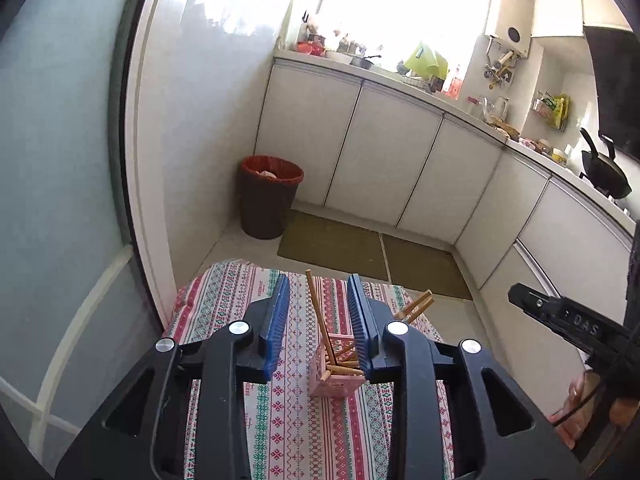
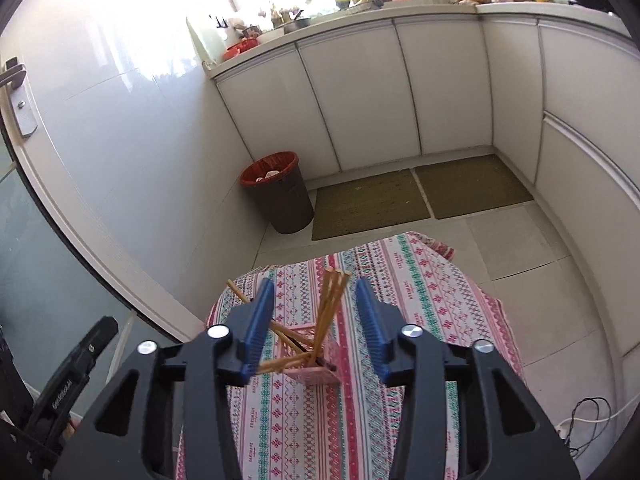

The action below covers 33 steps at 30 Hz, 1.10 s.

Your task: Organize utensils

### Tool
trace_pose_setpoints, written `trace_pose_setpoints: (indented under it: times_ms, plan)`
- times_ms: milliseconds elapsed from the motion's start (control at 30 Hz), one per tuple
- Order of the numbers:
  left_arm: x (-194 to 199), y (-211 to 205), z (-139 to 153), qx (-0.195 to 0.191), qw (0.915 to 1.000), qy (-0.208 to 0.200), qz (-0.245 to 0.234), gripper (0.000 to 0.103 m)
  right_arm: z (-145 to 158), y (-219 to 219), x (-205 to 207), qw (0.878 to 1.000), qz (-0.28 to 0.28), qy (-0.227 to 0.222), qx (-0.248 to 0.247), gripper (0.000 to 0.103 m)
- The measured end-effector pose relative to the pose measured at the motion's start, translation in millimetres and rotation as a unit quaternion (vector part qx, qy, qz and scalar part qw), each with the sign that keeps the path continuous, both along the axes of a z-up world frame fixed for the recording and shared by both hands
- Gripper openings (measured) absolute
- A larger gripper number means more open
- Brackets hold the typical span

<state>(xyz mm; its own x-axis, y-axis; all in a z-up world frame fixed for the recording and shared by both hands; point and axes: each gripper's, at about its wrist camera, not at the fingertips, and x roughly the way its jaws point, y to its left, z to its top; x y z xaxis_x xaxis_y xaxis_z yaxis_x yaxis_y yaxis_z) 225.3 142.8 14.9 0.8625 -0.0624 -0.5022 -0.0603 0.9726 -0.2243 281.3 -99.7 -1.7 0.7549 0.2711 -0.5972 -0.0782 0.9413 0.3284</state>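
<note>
We see a small pink slotted basket (image 1: 334, 378) standing on the tabletop (image 1: 288, 420), which is covered with a patterned red, green and white cloth. Wooden chopsticks (image 1: 320, 320) stick out of the basket at different angles: one leans up and away between the blue pads of our left claw (image 1: 318, 316), others lie low across the rim, and a pair (image 1: 416, 306) pokes out to the right behind the right pad. The left claw hangs above the basket with its fingers apart, gripping nothing. From the right wrist view, the right claw (image 2: 316, 320) is also spread wide over the same basket (image 2: 316, 372), and a bundle of chopsticks (image 2: 332, 300) rises in the gap without touching either pad. A brown bin with a red liner (image 2: 280, 192) stands on the floor by the white cabinets (image 2: 360, 92)
</note>
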Motion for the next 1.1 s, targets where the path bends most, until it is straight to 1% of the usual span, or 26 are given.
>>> trace_pose_setpoints:
  times_ms: [33,67,100,133,167,200,233,267,300,333,400,433,500,533,567,633,667,733,800,933,1100]
  plan:
    - [-9,-9,5,0.010,0.9999,-0.007,0.000,0.040,1,-6,-17,1.000,-0.006,-0.009,-0.010,0.053]
    - [-17,-16,8,0.017,0.9998,-0.014,0.000,0.054,1,-11,-34,0.999,-0.013,-0.019,-0.026,0.057]
    - [-29,-26,11,0.028,0.9993,-0.026,0.003,0.069,1,-15,-48,0.999,-0.020,-0.027,-0.042,0.064]
    - [-43,-36,12,0.043,0.9984,-0.038,0.006,0.074,1,-18,-66,0.997,-0.027,-0.039,-0.062,0.067]
    - [-54,-46,10,0.059,0.9971,-0.046,0.011,0.081,0,-22,-83,0.995,-0.033,-0.050,-0.078,0.073]
    - [-68,-57,7,0.078,0.9955,-0.052,0.014,0.087,0,-24,-97,0.993,-0.038,-0.060,-0.092,0.080]
    - [-77,-65,5,0.089,0.9945,-0.054,0.014,0.089,-1,-27,-114,0.991,-0.043,-0.070,-0.107,0.084]
    - [-90,-75,1,0.097,0.9939,-0.052,0.013,0.091,-2,-29,-127,0.989,-0.046,-0.077,-0.119,0.091]
    - [-100,-81,-1,0.098,0.9939,-0.050,0.009,0.094,-2,-31,-143,0.987,-0.050,-0.086,-0.130,0.095]
    - [-111,-87,-3,0.099,0.9939,-0.049,0.005,0.096,-4,-35,-158,0.985,-0.055,-0.093,-0.138,0.096]
    - [-132,-95,-4,0.105,0.9928,-0.056,0.006,0.096,-7,-43,-183,0.982,-0.072,-0.102,-0.142,0.096]
    - [-141,-99,-4,0.112,0.9916,-0.062,0.015,0.096,-10,-48,-194,0.982,-0.081,-0.102,-0.138,0.096]
    - [-165,-104,-6,0.124,0.9866,-0.091,0.054,0.096,-17,-59,-211,0.985,-0.093,-0.088,-0.113,0.096]
    - [-174,-105,-7,0.131,0.9862,-0.083,0.057,0.096,-22,-66,-219,0.987,-0.102,-0.073,-0.099,0.096]
    - [-178,-107,-7,0.138,0.9866,-0.068,0.054,0.096,-25,-70,-224,0.989,-0.105,-0.053,-0.092,0.096]
    - [-186,-112,-9,0.147,0.9872,-0.039,0.048,0.096,-30,-74,-231,0.991,-0.103,-0.020,-0.085,0.096]
    - [-189,-114,-9,0.152,0.9866,-0.033,0.047,0.096,-30,-76,-236,0.992,-0.103,-0.017,-0.077,0.096]
    - [-192,-118,-9,0.160,0.9858,-0.027,0.044,0.096,-29,-78,-245,0.990,-0.111,-0.024,-0.078,0.096]
    - [-196,-120,-10,0.156,0.9869,-0.019,0.038,0.096,-26,-77,-247,0.989,-0.114,-0.025,-0.086,0.096]
    - [-198,-120,-10,0.145,0.9888,-0.014,0.031,0.096,-25,-77,-246,0.990,-0.114,-0.020,-0.082,0.096]
    - [-202,-122,-12,0.145,0.9892,-0.010,0.024,0.096,-27,-73,-247,0.990,-0.111,-0.015,-0.083,0.096]
